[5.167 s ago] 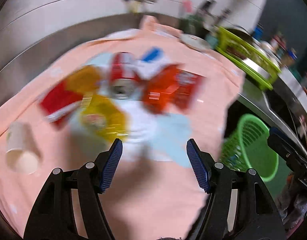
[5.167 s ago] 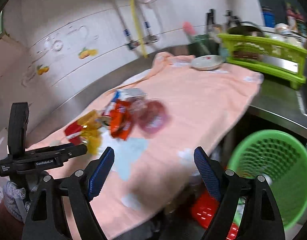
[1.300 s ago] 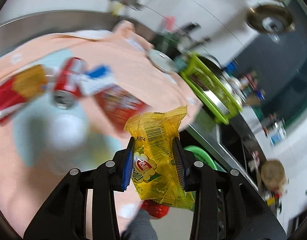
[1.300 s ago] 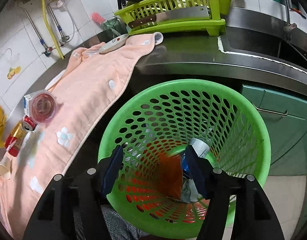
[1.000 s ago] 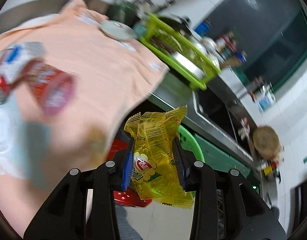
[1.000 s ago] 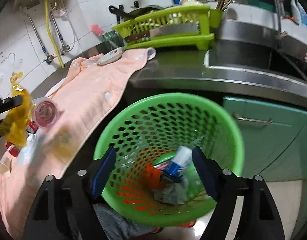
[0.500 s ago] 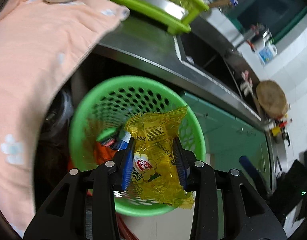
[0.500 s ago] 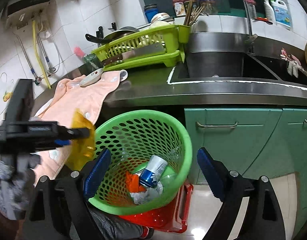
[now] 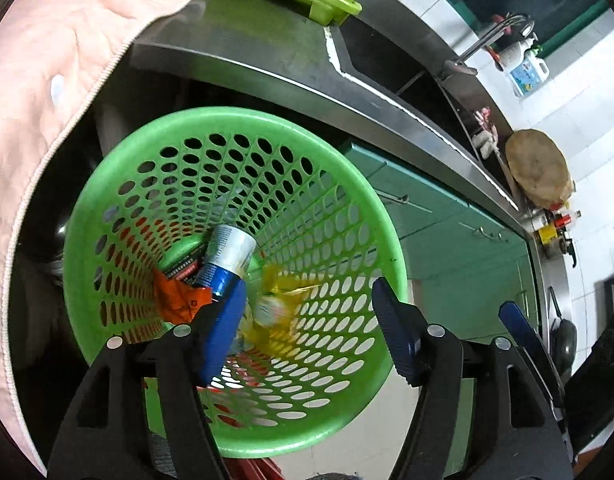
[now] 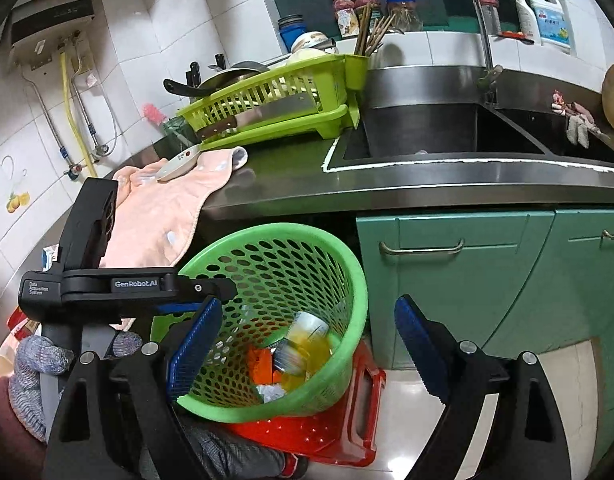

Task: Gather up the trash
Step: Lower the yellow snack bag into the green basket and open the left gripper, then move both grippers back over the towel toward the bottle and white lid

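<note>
Left tongs (image 9: pixel 307 328) gape, released, over the perforated green plastic basket (image 9: pixel 347 184); the crinkled yellow snack wrapper (image 9: pixel 281 294) drops inside. Right tongs (image 10: pixel 307 348) spread empty at three o'clock; a knock could tip it.

Green perforated basket (image 9: pixel 359 200), yellow wrapper (image 9: pixel 275 304) (blurred), blue-silver can (image 9: pixel 227 256), pink cloth (image 9: pixel 47 60)

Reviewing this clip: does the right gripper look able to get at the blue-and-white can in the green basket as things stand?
Probably yes. The right gripper is open above the green basket, whose top is uncovered. The blue-and-white can lies on top, though the blurred yellow wrapper partly overlaps it.
</note>
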Motion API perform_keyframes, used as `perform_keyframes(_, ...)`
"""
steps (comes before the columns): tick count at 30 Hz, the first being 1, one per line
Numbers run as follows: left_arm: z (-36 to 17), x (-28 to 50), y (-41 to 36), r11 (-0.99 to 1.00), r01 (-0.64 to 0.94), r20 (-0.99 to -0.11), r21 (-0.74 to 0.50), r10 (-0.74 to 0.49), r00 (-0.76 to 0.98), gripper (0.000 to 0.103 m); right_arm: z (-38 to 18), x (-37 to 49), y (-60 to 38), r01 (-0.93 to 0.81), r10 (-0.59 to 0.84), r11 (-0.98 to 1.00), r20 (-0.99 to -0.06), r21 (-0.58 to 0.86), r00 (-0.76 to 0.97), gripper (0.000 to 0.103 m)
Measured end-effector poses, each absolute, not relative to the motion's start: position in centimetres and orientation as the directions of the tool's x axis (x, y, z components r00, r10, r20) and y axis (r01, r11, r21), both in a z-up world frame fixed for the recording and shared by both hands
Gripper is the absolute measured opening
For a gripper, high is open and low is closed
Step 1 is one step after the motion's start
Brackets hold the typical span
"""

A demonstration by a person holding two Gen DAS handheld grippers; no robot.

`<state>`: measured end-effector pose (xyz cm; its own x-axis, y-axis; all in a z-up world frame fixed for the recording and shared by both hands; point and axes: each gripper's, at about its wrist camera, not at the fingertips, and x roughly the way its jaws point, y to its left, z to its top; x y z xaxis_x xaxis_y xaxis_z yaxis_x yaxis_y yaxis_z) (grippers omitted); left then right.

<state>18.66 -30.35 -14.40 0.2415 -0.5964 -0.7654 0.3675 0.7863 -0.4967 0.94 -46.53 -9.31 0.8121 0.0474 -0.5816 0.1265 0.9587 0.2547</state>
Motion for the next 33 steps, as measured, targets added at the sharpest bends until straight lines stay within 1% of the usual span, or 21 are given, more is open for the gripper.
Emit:
perform_keyframes(4,-13.7,18.2,-29.1,0.786,0.362,-0.755,-0.501,-0.602,0.260,0.065,-8.7,0.9,-45.7,0.105,0.063,0.961,-0.570,0.256,0.819,0.085)
perform_keyframes(8,-12.0,17.1,-26.8,0.802,0.369,-0.743,-0.470,-0.585,0.325,0.065,-8.1,1.1,-44.5,0.076,0.079,0.966,-0.565,0.245,0.821,0.085)
perform_keyframes(14,-10.0,15.8,-21.9,0.832,0.337,-0.730,-0.440,-0.550,0.406,0.065,-6.9,2.1,-41.5,-0.004,0.133,0.973,-0.549,0.230,0.825,0.085)
perform_keyframes(21,-8.5,13.8,-14.1,0.883,0.246,-0.729,-0.400,-0.469,0.498,0.065,-6.3,4.3,-36.4,-0.130,0.240,0.964,-0.548,0.233,0.801,0.085)
perform_keyframes(25,-7.8,12.6,-9.4,0.904,0.178,-0.722,-0.390,-0.419,0.551,0.065,-6.0,6.0,-31.6,-0.241,0.332,0.942,-0.549,0.233,0.767,0.088)
perform_keyframes(33,-6.1,9.5,0.4,0.940,0.032,-0.708,-0.340,-0.278,0.649,0.065,-5.5,7.9,-24.7,-0.383,0.435,0.899,-0.548,0.213,0.714,0.089)
